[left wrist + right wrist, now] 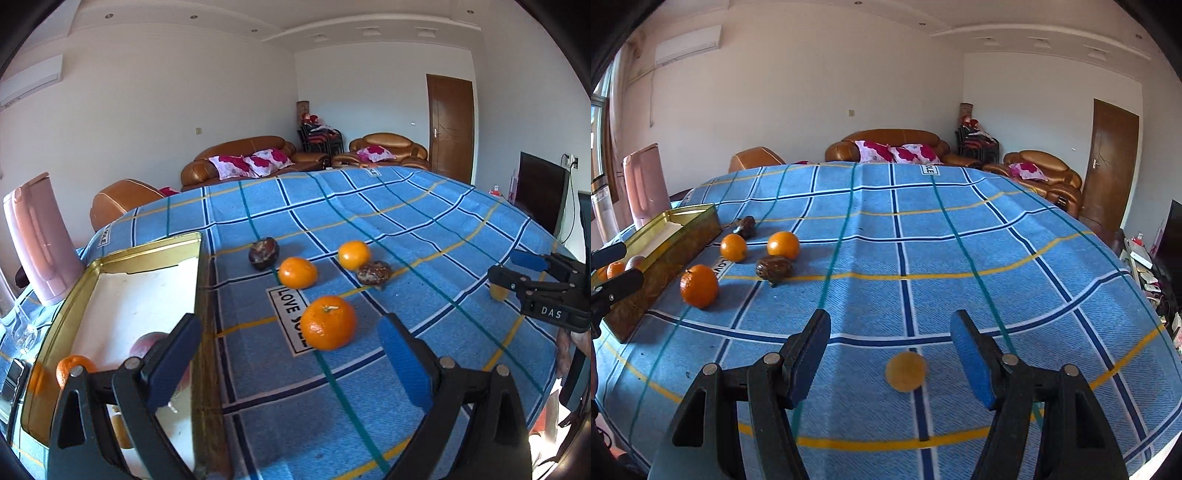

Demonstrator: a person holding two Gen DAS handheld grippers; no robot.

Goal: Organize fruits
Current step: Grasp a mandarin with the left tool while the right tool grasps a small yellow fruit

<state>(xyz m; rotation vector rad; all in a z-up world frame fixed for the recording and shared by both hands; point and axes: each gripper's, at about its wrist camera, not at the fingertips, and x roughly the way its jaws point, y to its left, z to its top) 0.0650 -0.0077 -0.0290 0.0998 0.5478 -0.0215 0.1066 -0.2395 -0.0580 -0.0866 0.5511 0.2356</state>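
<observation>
Fruit is partly sorted: an orange (pixel 72 365) and a peach (pixel 149 343) lie in the tin (pixel 147 251) at nine o'clock; three oranges, two dark fruits and a yellow fruit (pixel 906 371) remain on the bench (pixel 960 258). Left hand-held gripper (pixel 291 363) and right hand-held gripper (pixel 891 360) gape, holding nothing.

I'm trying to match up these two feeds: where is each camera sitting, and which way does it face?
Left wrist: on the left gripper, low over the table's left part beside the gold tin, facing the near orange and the sofas; its own open fingers show, and the right gripper at the right edge.
Right wrist: on the right gripper, further right, facing the yellow fruit between its open fingers; the left gripper shows at the left edge.
Shared: tin, oranges, two dark fruits, blue checked cloth.
</observation>
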